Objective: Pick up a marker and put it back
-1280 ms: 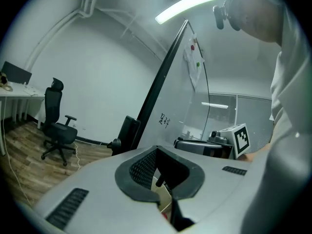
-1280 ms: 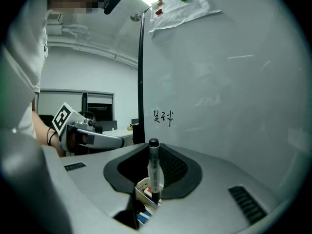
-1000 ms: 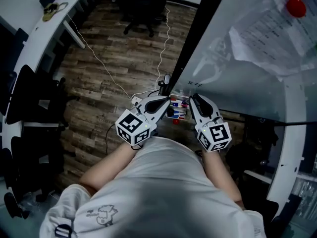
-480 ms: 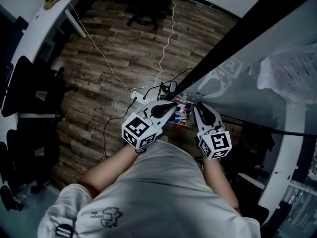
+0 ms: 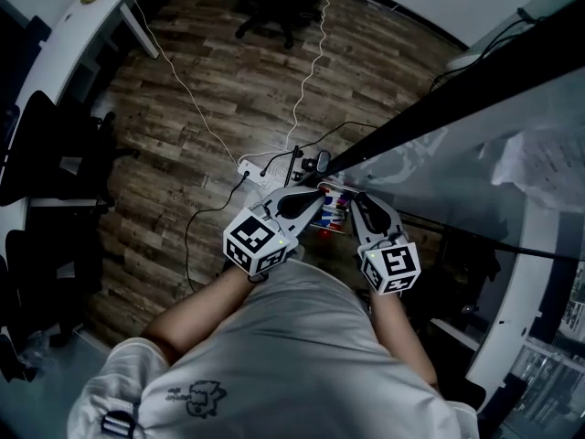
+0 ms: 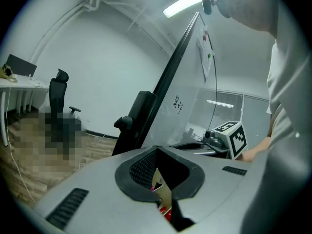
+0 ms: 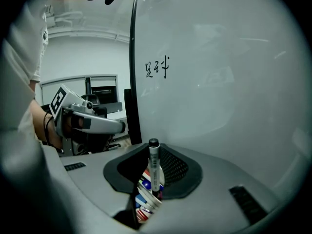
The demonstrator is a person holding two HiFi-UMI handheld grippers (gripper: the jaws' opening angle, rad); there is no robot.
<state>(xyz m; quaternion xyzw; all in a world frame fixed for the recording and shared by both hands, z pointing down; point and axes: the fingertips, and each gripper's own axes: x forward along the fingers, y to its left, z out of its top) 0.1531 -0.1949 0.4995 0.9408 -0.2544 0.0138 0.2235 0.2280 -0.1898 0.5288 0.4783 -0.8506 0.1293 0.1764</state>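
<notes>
A white marker with a black cap [image 7: 154, 172] stands upright between the jaws of my right gripper [image 7: 154, 189], which is shut on it. Right below it is the marker tray [image 7: 142, 201] with several coloured markers, fixed at the foot of the glass board [image 7: 219, 82]. In the head view both grippers meet at this tray [image 5: 335, 212]: the left gripper [image 5: 314, 191] on its left, the right gripper [image 5: 356, 201] on its right. My left gripper [image 6: 163, 199] has its jaws together with nothing held; only a sliver of the tray shows through the slit.
The glass board's dark frame [image 5: 430, 112] runs diagonally across the head view. A power strip with cables [image 5: 254, 166] lies on the wooden floor just beyond the grippers. An office chair [image 5: 279, 3] stands farther back, a white desk [image 5: 55, 58] at the left. Handwriting [image 7: 157, 67] marks the glass.
The head view has swung, so the board sits lower right. Both grippers stay at the tray, drawn slightly closer together. The right gripper keeps hold of the marker.
</notes>
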